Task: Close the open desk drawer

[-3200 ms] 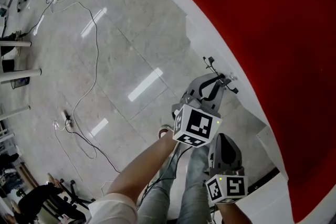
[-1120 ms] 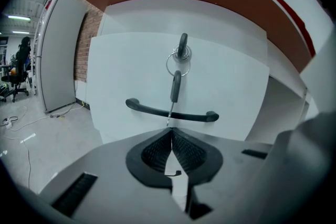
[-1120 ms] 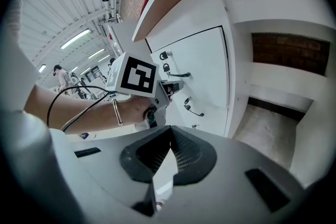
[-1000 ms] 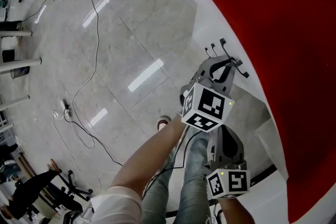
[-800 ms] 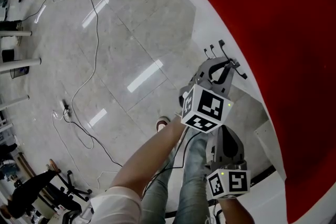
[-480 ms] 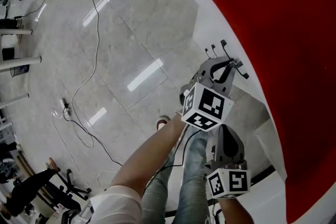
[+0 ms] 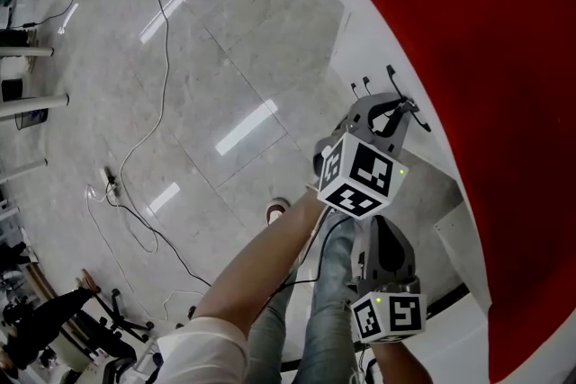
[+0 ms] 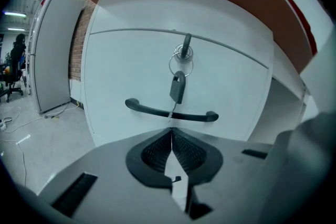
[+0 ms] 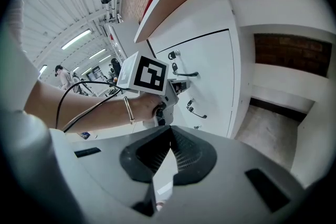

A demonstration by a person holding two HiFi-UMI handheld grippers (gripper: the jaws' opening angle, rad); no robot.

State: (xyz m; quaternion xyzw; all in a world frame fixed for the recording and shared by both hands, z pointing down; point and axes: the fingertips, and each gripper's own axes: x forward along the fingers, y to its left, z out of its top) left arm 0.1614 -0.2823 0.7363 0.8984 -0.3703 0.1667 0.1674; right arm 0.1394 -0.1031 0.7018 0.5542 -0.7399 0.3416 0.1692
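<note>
A white drawer front (image 8: 121, 71) fills the left gripper view, with a black bar handle (image 8: 170, 112) and a key (image 8: 185, 47) in its lock; a ring and dark fob hang from it. My left gripper (image 8: 171, 131) is shut and empty, its tips just below and short of the handle. In the head view the left gripper (image 7: 400, 108) points at the white drawer unit (image 7: 360, 40) under the red desk top (image 7: 504, 58). My right gripper (image 9: 170, 132) is shut and empty, held back behind the left one; in the head view it (image 7: 382, 238) is lower. How far the drawer stands out I cannot tell.
The right gripper view shows a second handle (image 9: 197, 111) lower on the unit and an open knee space (image 9: 283, 55) to its right. Cables (image 7: 135, 148) trail over the grey tiled floor. The person's legs (image 7: 315, 301) stand below the grippers. An office chair (image 7: 54, 319) is at lower left.
The left gripper has crept forward and to the right, closer to the drawer front. The right gripper has stayed about where it was, and both have stayed shut.
</note>
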